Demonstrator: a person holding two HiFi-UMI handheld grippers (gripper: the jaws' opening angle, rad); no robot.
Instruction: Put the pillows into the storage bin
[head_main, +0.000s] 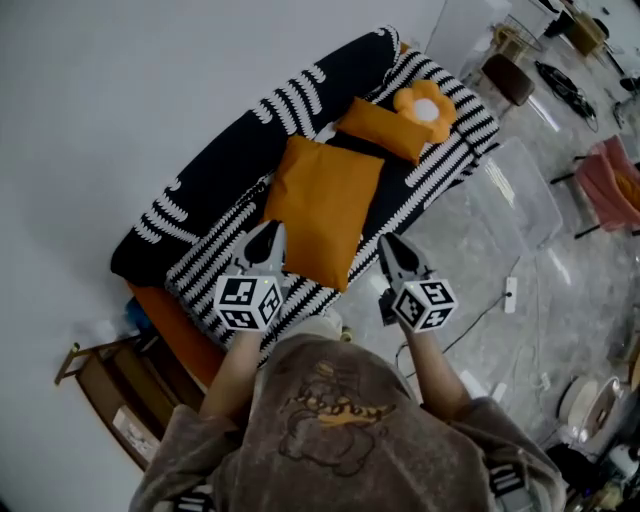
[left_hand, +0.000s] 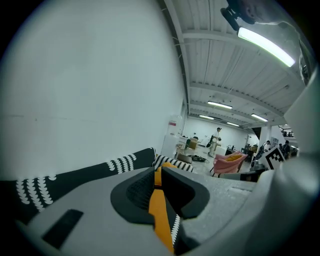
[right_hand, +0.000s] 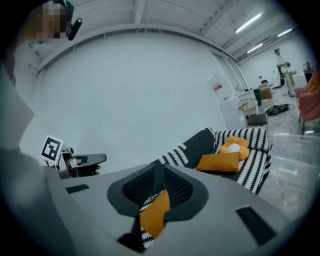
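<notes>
The pillows lie on a black-and-white striped fabric sofa (head_main: 225, 165), none of them in the clear plastic storage bin (head_main: 520, 195), which stands on the floor at 3 o'clock from the sofa's far end. The large square orange pillow (head_main: 322, 205) is at the middle of the seat. A smaller oblong orange pillow (head_main: 383, 128) is at its 1 o'clock, with an orange flower-shaped cushion with a white centre (head_main: 425, 106) just beyond. The left gripper (head_main: 268, 240) is at the big pillow's 7 o'clock and the right gripper (head_main: 393, 252) at its 5 o'clock. Both have their jaws clenched together, grasping nothing.
</notes>
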